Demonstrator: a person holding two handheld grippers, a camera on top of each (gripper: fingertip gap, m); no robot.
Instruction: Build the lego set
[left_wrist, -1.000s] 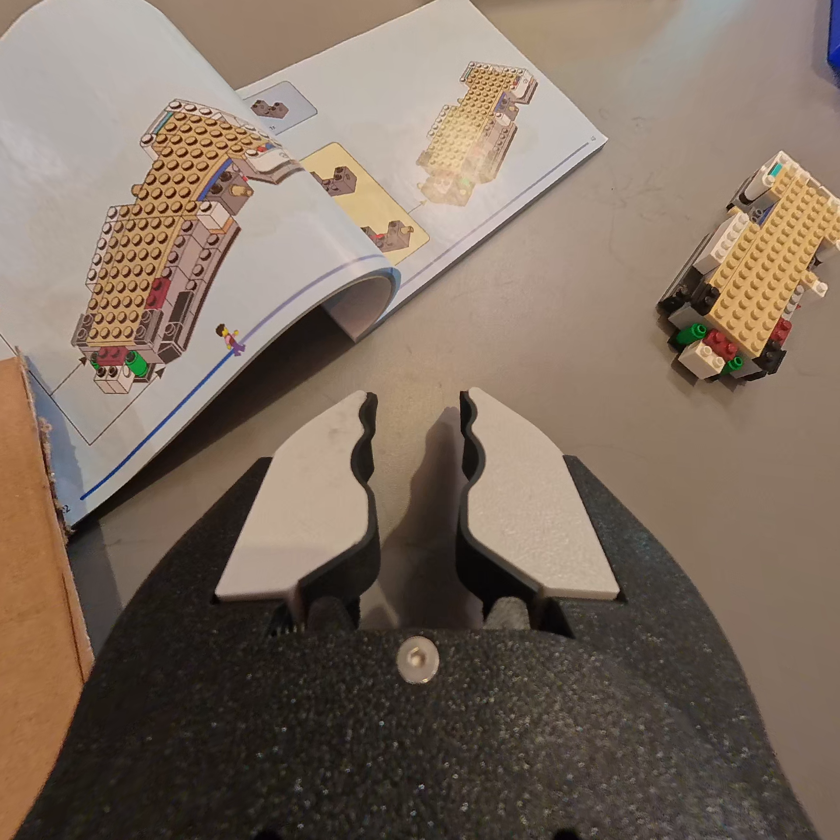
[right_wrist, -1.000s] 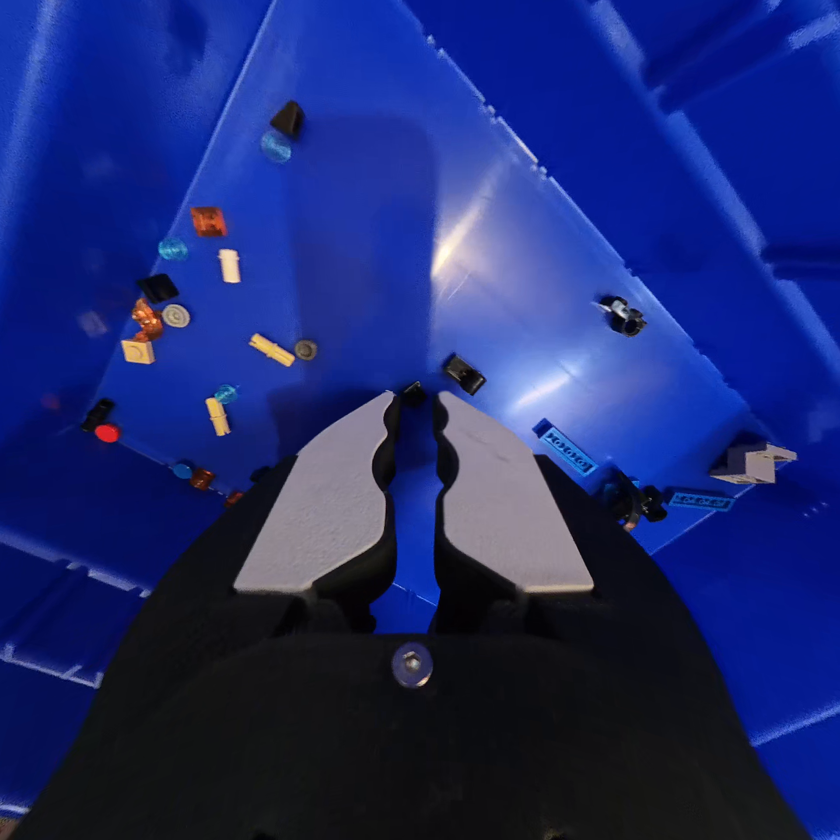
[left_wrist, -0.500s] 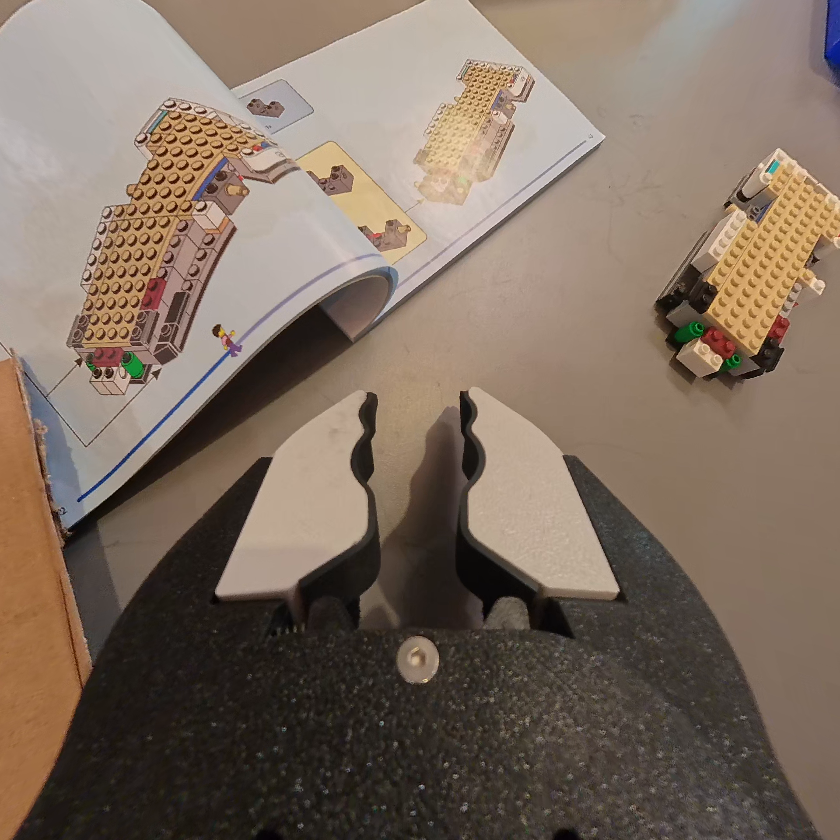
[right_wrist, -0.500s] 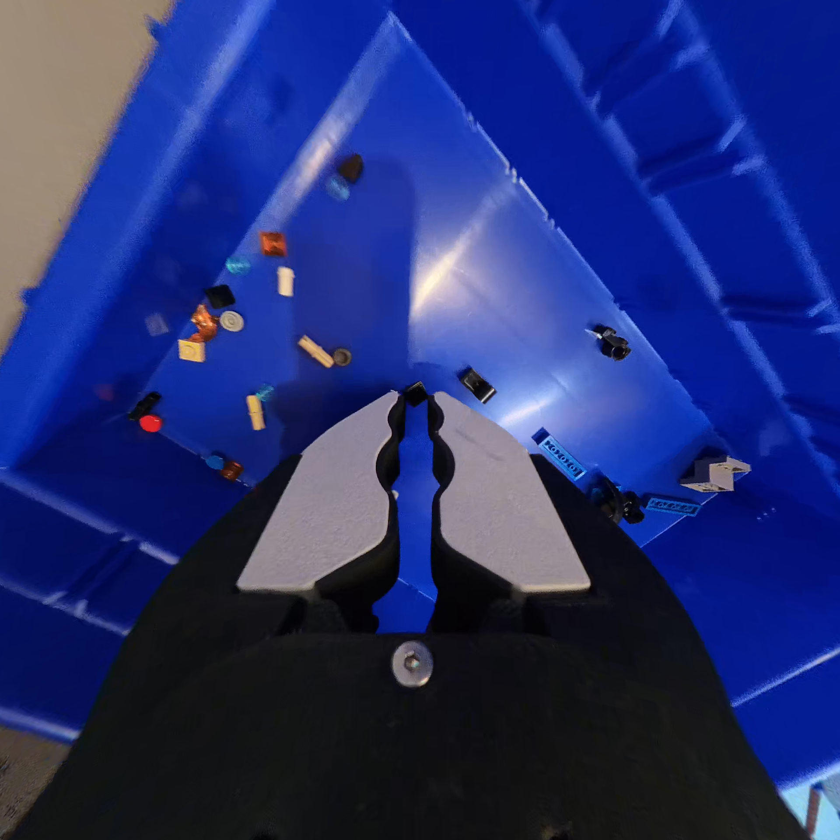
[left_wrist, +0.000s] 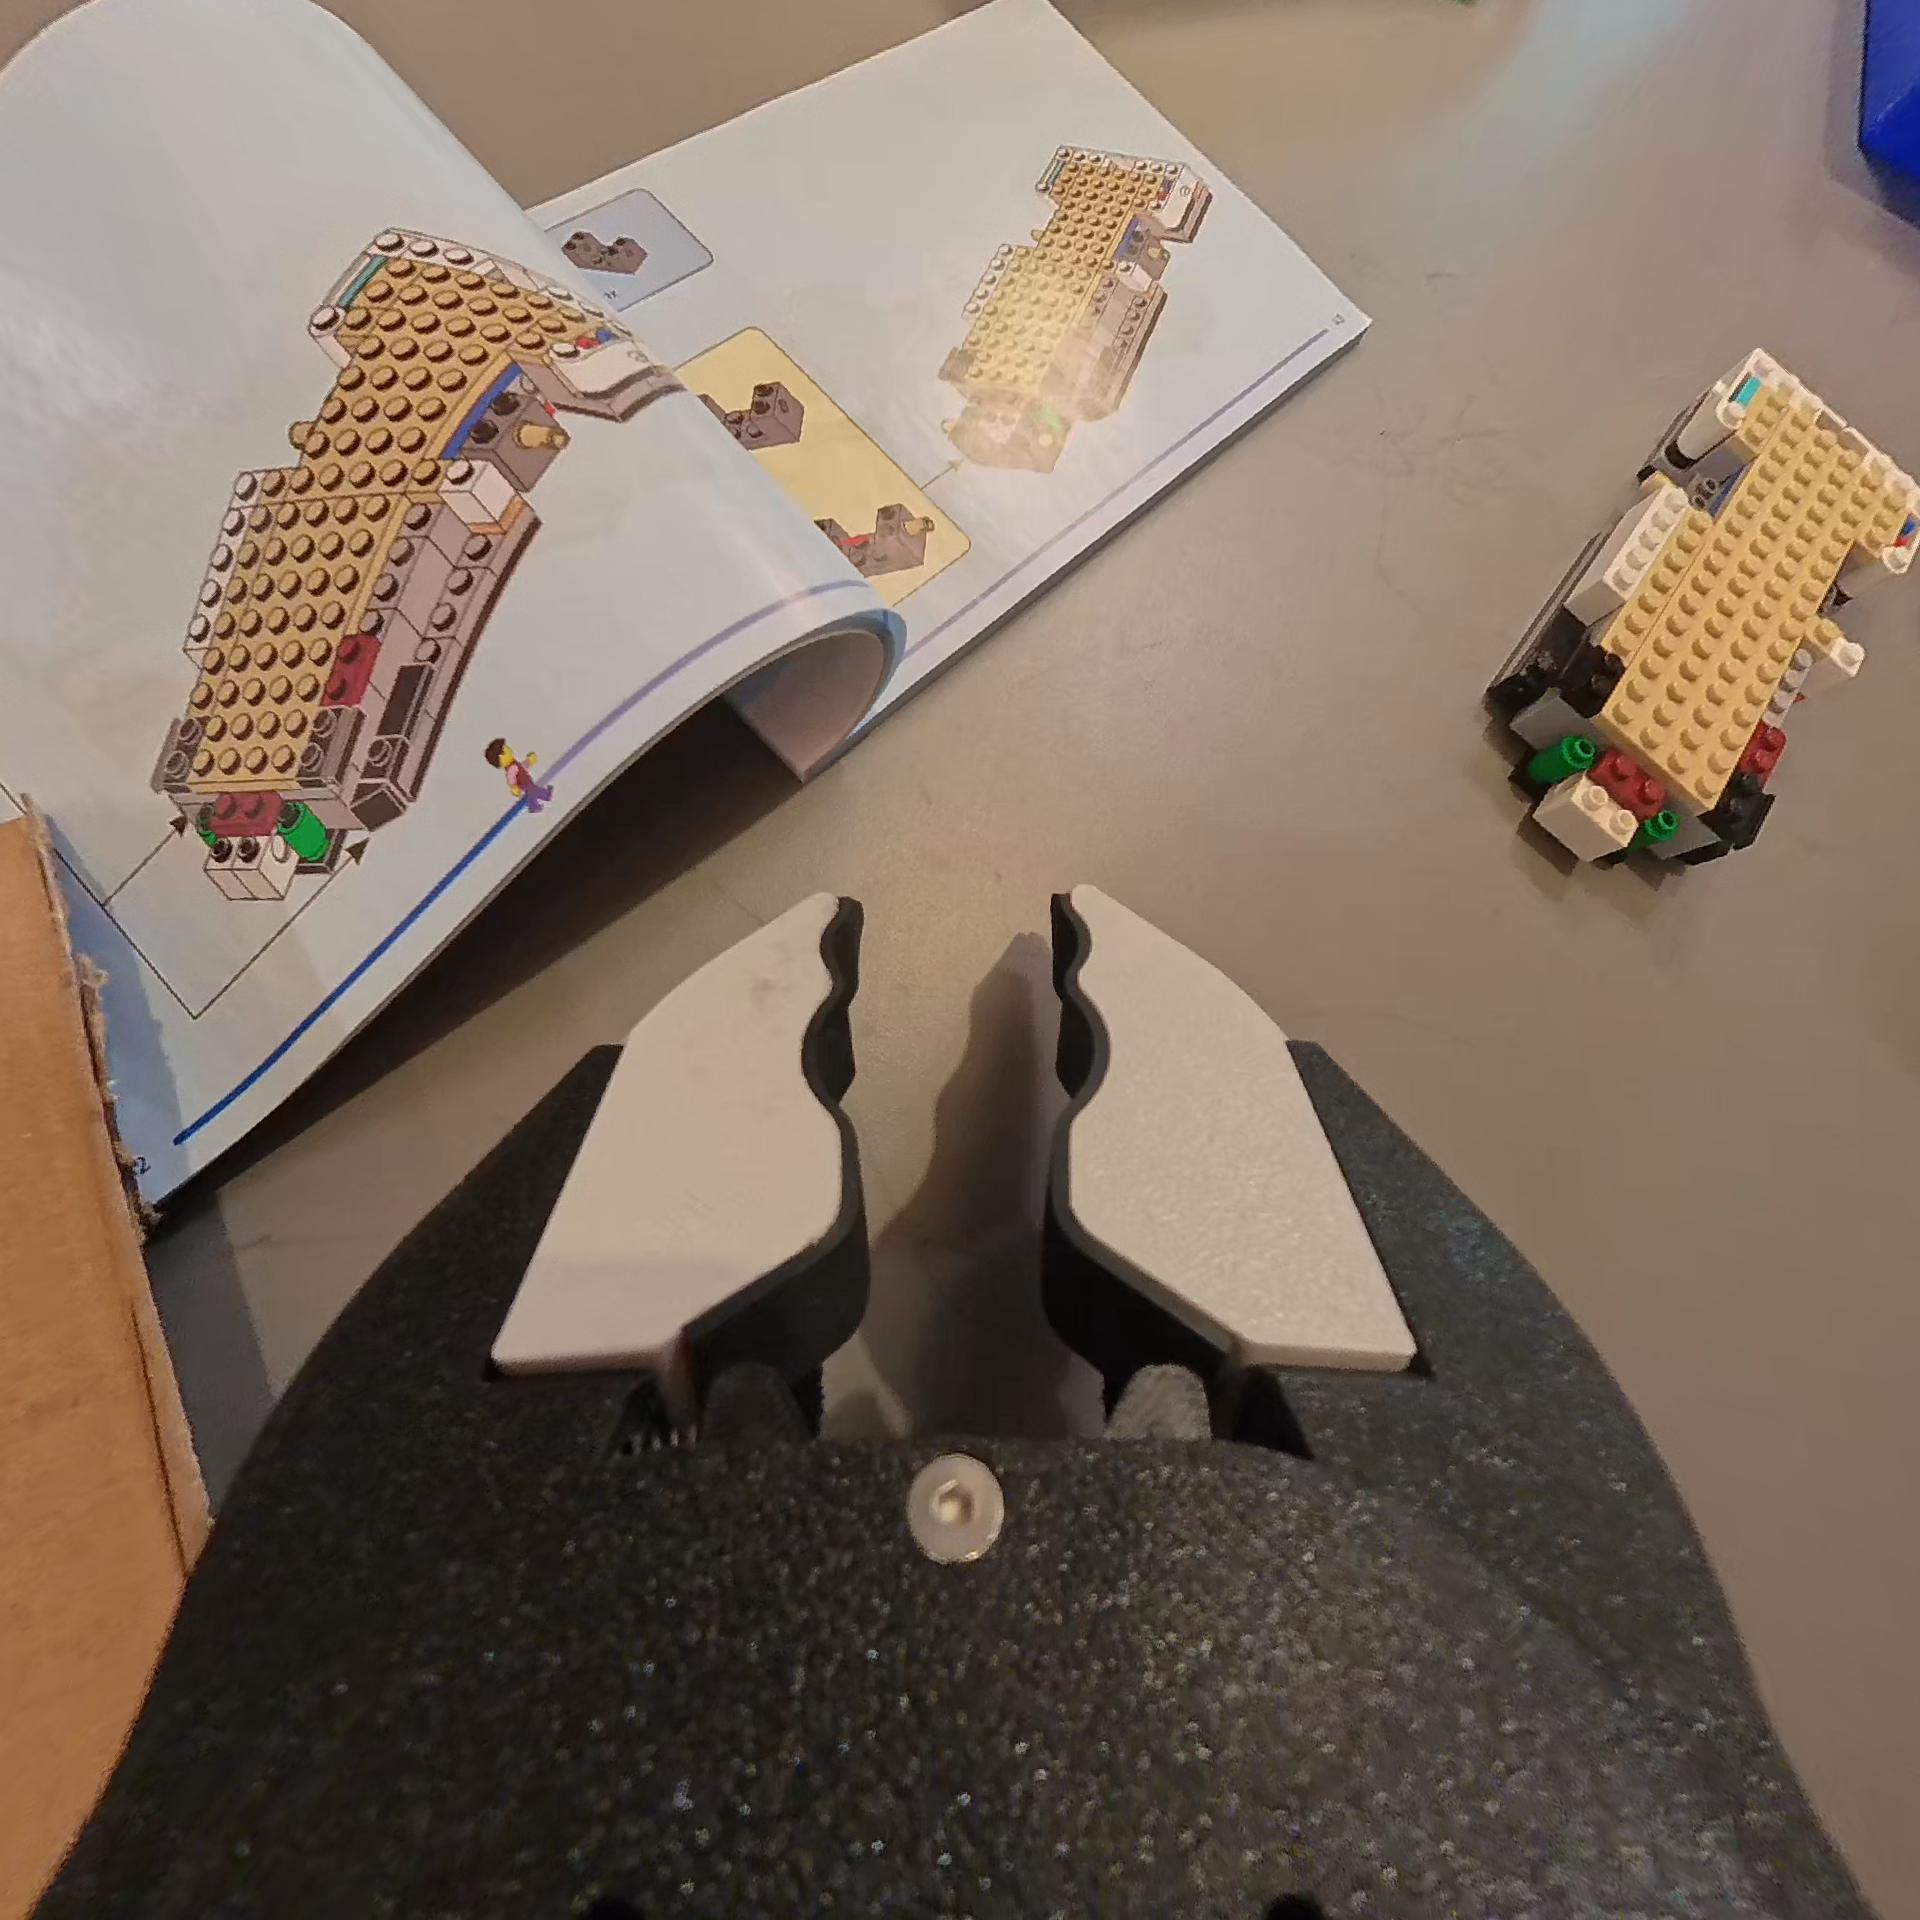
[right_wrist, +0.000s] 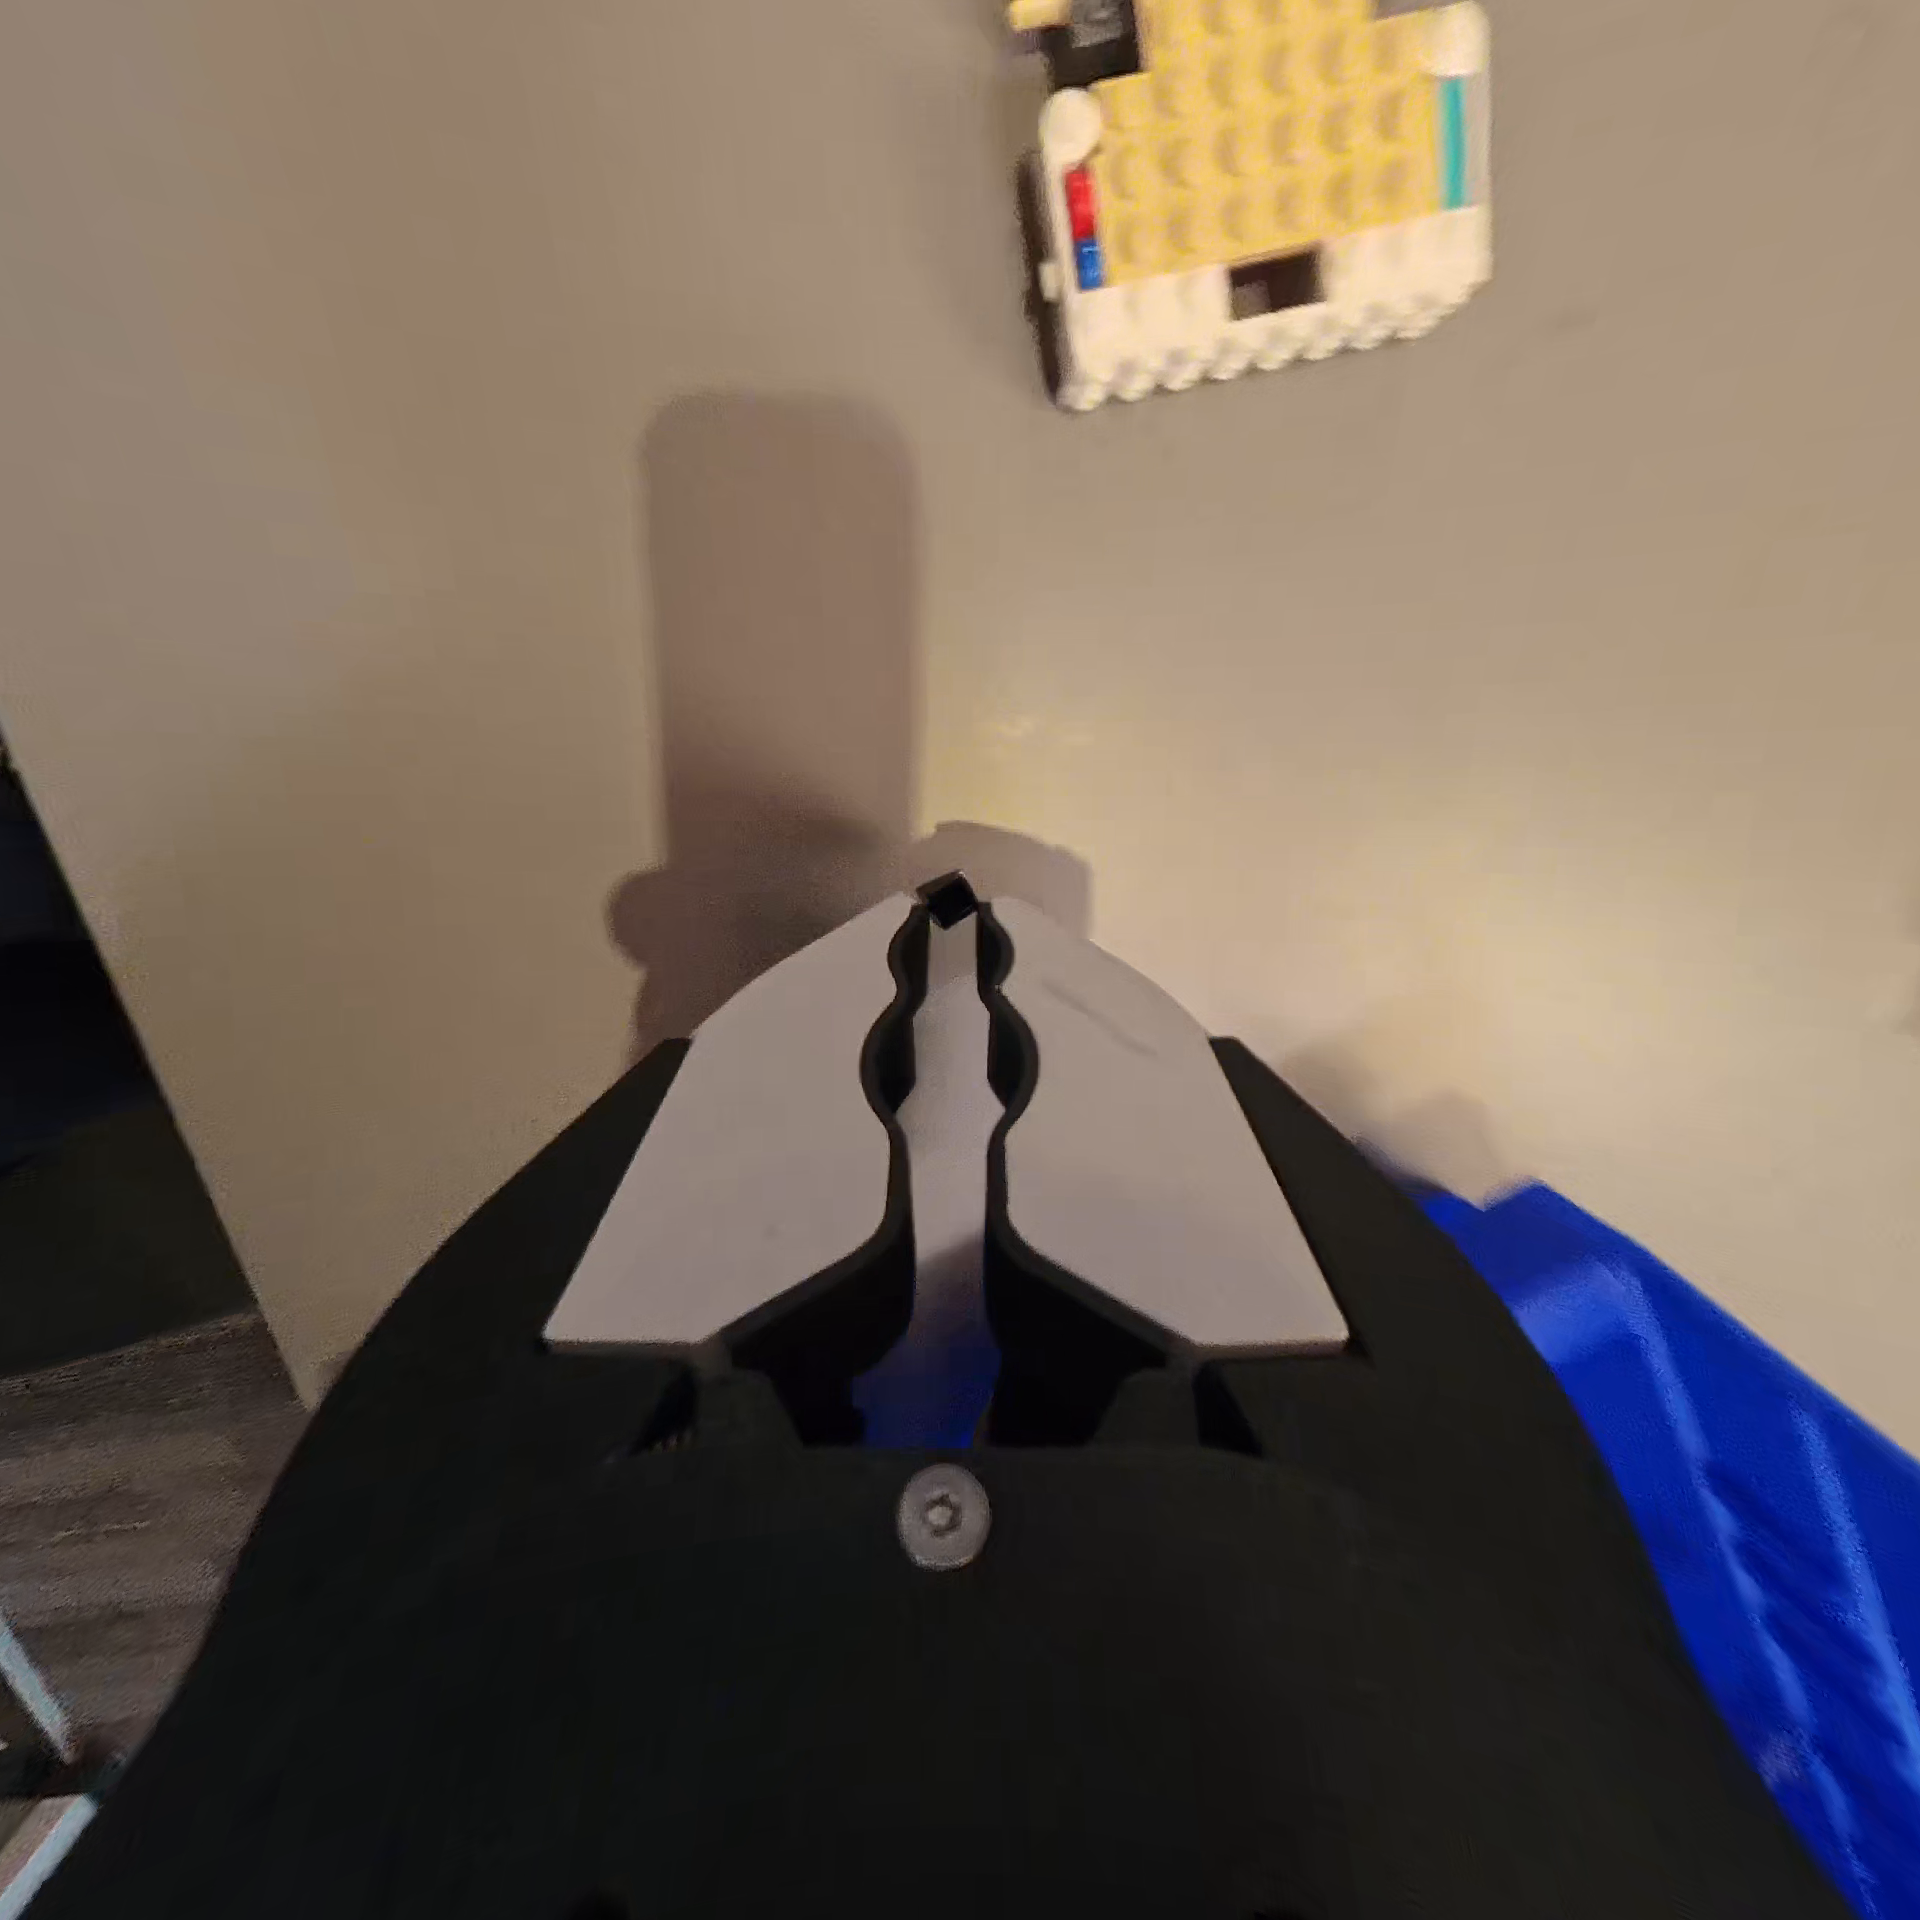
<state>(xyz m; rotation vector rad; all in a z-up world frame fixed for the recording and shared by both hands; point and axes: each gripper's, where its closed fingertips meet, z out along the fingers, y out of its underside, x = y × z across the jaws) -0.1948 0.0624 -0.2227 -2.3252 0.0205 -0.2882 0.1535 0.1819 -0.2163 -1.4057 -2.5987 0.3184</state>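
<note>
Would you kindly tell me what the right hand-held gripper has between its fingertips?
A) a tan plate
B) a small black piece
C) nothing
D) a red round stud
B: the right hand-held gripper is closed on a small black piece pinched at its fingertips, above the grey table.

Glossy paper booklet (left_wrist: 727, 343), studded plastic brick model (left_wrist: 1725, 623), matt table (left_wrist: 1299, 831)

One booklet (left_wrist: 727, 343), one brick model (left_wrist: 1725, 613), two grippers (left_wrist: 956, 914).

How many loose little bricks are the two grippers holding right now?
1. A small black piece is pinched at the right gripper fingertips, above the table. The left gripper is open, nothing between its fingers.
</note>
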